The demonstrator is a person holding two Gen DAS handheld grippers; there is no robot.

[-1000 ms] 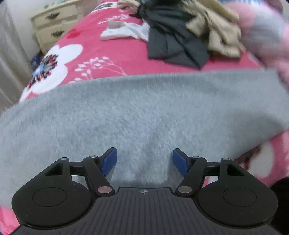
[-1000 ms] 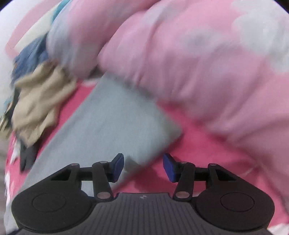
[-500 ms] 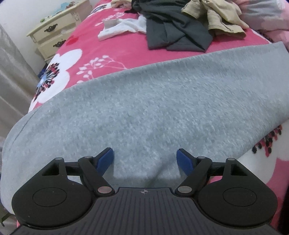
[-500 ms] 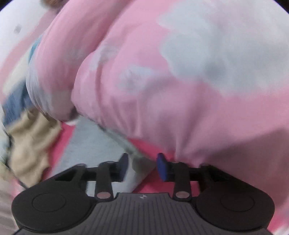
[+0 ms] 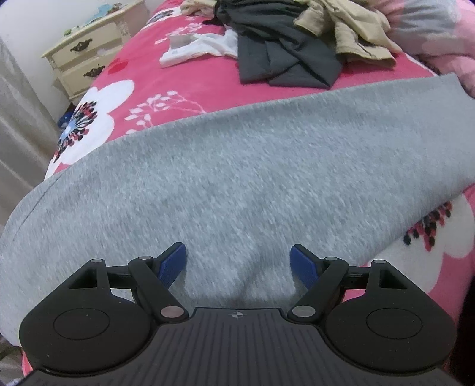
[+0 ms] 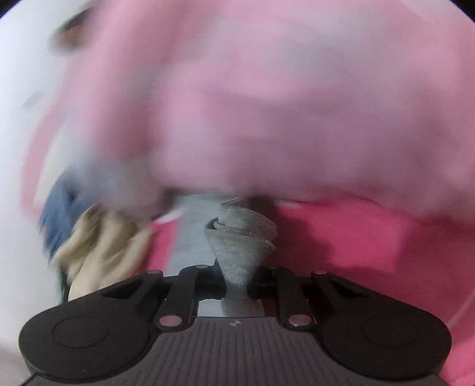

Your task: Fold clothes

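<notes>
Item one, grey fleece garment (image 5: 237, 166): it lies spread flat on my bed over the pink floral bedspread (image 5: 166, 86), its long axis running in the left wrist view from the lower left edge up to the upper right, where one end stops just short of a pink quilt (image 5: 439, 26). My left gripper (image 5: 238, 262) hangs over the near part of this cloth with its blue pads (image 5: 172, 262) spread wide; they grip nothing. Item two, my right gripper (image 6: 236, 286): its jaws are closing, and a bunched fold of the same grey fabric (image 6: 242, 237) stands between them, pinched into a narrow neck at the jaws and fanning out in layered pleats beyond them. That view is heavily blurred; the pink quilt (image 6: 267, 104) fills most of it. Item three, unfolded pile at the far end of the bed: a dark charcoal garment (image 5: 282, 56), a tan garment (image 5: 353, 32) partly over it, a white garment (image 5: 196, 49) just to its left. Item four, cream nightstand (image 5: 89, 59) with two drawers, beside the bed at the left.
</notes>
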